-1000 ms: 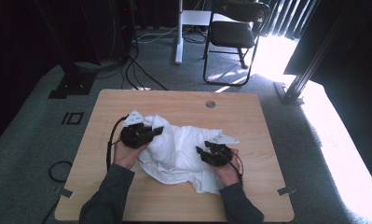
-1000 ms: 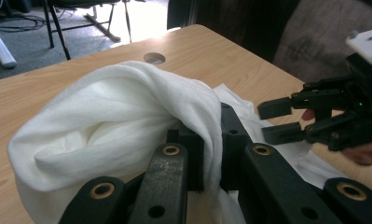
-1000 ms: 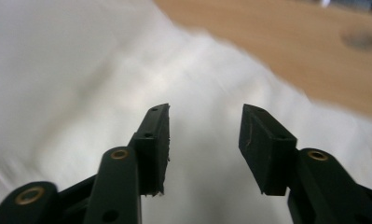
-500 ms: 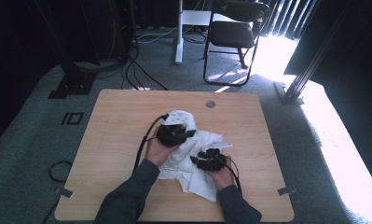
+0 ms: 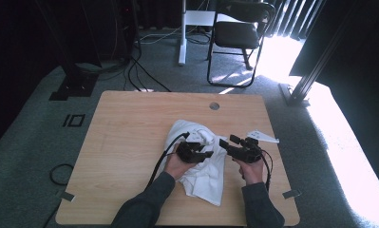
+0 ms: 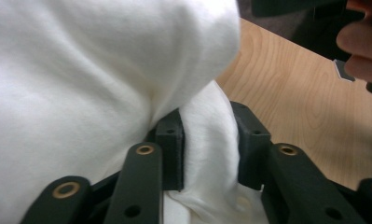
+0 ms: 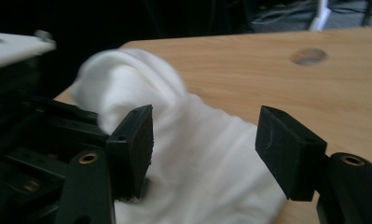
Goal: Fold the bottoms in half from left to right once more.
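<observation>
Both hands came together mid-table; left fingers (image 6: 211, 140), just opening, pinch the cloth (image 5: 201, 161); right fingers (image 7: 286, 154) spread, opening, empty.

Grey carpet floor (image 5: 30, 156), black folding chair (image 5: 239, 33) behind wooden table (image 5: 130, 128), cables (image 5: 144, 76), bright sunlight patch (image 5: 339, 142) right.

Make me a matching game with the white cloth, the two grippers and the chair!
Things:
1. white cloth
2. left gripper
3. right gripper
4. chair

States or places:
A. jaws wide apart, nothing pinched
B. on the floor beyond the table
C. bunched up on the tabletop
D. a fold of fabric between its jaws

Pairs: 1-C, 2-D, 3-A, 4-B
</observation>
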A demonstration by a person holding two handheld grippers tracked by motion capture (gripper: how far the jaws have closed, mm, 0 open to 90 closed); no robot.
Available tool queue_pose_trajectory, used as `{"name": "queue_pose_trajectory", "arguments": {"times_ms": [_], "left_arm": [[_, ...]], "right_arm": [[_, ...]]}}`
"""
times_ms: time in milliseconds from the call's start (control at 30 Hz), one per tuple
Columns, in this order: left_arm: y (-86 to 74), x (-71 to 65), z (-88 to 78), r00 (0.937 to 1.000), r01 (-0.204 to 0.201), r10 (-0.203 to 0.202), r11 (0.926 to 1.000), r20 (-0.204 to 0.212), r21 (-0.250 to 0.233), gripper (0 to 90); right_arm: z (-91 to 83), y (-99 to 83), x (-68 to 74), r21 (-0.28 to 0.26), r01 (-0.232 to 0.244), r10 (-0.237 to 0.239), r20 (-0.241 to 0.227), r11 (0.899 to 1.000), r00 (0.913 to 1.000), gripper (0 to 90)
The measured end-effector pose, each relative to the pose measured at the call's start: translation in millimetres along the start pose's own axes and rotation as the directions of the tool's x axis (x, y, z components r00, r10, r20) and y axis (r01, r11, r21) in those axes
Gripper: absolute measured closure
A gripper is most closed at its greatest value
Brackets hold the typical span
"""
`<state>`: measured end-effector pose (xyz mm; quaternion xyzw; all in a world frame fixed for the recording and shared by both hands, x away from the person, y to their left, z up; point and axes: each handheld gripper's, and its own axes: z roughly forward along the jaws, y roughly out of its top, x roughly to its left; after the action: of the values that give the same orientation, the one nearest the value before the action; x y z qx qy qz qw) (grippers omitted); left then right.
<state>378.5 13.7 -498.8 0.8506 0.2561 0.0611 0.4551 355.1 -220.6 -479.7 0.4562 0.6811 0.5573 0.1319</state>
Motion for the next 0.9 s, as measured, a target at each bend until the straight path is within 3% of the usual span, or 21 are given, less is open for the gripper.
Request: {"name": "queue_pose_trajectory", "arguments": {"times_ms": [100, 200, 267, 367, 467, 567, 600, 667, 700, 733, 800, 833, 900], "left_arm": [[-0.8, -2.2, -0.8, 0.9999, -0.014, 0.014, 0.9999, -0.002, 0.002, 64.7], [-1.9, -3.9, -2.5, 0.9998, -0.021, 0.021, 0.9998, -0.001, -0.004, 62.7], [-2.3, -4.3, -5.0, 0.9997, -0.023, 0.023, 0.9997, 0.0, -0.007, 61.8], [-2.2, -8.1, -13.8, 0.9994, -0.032, 0.032, 0.9994, -0.009, -0.012, 59.5], [-0.2, -15.9, -33.0, 0.9981, -0.058, 0.057, 0.9976, -0.025, -0.038, 55.2], [2.2, -18.0, -65.9, 0.9986, -0.052, 0.053, 0.9902, 0.002, -0.129, 55.5], [3.3, -18.0, -78.4, 0.9983, -0.059, 0.057, 0.9857, -0.012, -0.158, 55.4], [4.4, -11.8, -101.0, 0.9957, -0.068, 0.053, 0.9771, -0.076, -0.202, 55.5], [3.9, -6.2, -109.8, 0.9893, -0.07, 0.041, 0.975, -0.14, -0.211, 55.8], [2.8, 1.3, -116.1, 0.9789, -0.067, 0.025, 0.9759, -0.203, -0.208, 57.4], [-1.9, 21.0, -120.9, 0.9542, -0.03, -0.023, 0.9843, -0.298, -0.174, 59.5], [-5.8, 31.4, -119.6, 0.9457, 0.001, -0.054, 0.9865, -0.32, -0.164, 60.9], [-15.2, 51.5, -110.1, 0.9392, 0.075, -0.109, 0.9903, -0.325, -0.117, 63.2]], "right_arm": [[11.3, 7.3, 11.2, 0.004, 0.033, -0.033, -0.027, 0.999, 0.9991, 36.5], [27.5, 11.1, 15.7, 0.036, 0.036, -0.033, -0.07, 0.999, 0.997, 44.5], [38.6, 11.0, 17.4, 0.077, 0.053, -0.048, -0.073, 0.996, 0.9962, 54.1], [49.9, 8.3, 16.3, 0.135, 0.072, -0.068, -0.031, 0.988, 0.9972, 71.6], [54.9, 4.7, 11.0, 0.165, 0.064, -0.059, -0.032, 0.984, 0.9977, 78.6], [60.5, -1.9, 6.3, 0.205, 0.069, -0.074, 0.016, 0.976, 0.9971, 80.3], [62.6, -4.8, 3.4, 0.218, 0.069, -0.078, 0.032, 0.973, 0.9965, 80.2], [65.5, -10.9, -4.4, 0.226, 0.032, -0.041, 0.034, 0.973, 0.9986, 80.1], [66.3, -13.3, -7.3, 0.229, 0.018, -0.026, 0.034, 0.973, 0.9991, 80.0], [66.8, -15.2, -9.1, 0.229, 0.011, -0.02, 0.04, 0.973, 0.999, 79.9], [66.3, -17.0, -10.4, 0.229, 0.008, -0.018, 0.043, 0.973, 0.9989, 79.6], [65.8, -17.1, -10.3, 0.228, 0.008, -0.018, 0.043, 0.974, 0.9989, 78.9], [63.9, -15.7, -9.5, 0.228, 0.01, -0.022, 0.05, 0.974, 0.9985, 76.3]]}}
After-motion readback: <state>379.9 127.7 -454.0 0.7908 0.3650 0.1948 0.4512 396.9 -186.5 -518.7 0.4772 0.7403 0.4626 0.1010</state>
